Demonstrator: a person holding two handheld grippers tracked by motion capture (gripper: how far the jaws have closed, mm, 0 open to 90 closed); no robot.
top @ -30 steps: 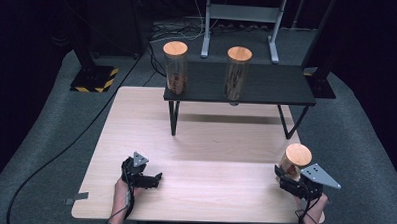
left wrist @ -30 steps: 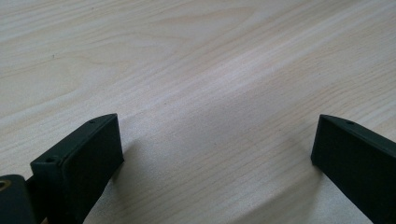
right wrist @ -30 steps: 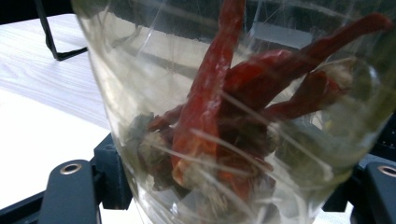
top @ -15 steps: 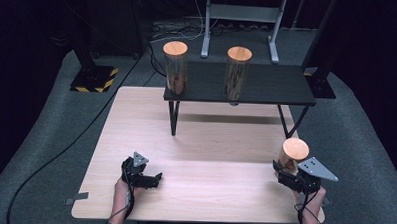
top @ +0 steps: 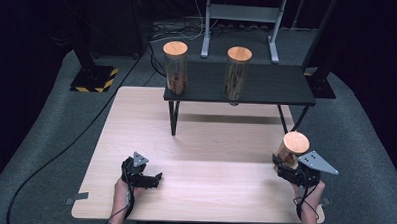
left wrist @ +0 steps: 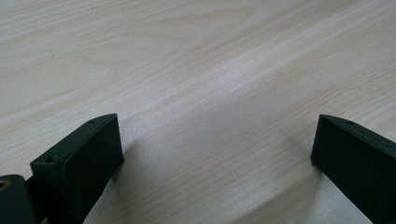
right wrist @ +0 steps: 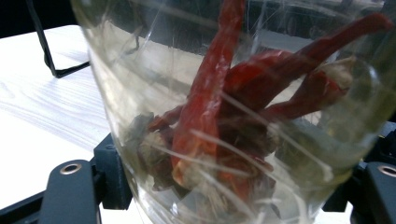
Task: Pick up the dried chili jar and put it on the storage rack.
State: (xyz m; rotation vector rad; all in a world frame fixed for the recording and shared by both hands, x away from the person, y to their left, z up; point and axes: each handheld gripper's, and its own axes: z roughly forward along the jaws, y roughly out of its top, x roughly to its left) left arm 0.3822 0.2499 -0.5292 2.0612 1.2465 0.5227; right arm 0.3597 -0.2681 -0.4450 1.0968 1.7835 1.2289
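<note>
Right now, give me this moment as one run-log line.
right gripper: shut on chilli jar | left gripper: open, on table | shelf: two jars

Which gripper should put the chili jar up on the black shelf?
Right: the right gripper already clamps the chili jar below the black shelf. The left gripper rests open on the table.

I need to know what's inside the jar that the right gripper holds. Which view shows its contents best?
The right gripper view: the jar is close up, with dried red chillies behind clear glass. The high view shows mostly its wooden lid. The left gripper view shows bare table.
</note>
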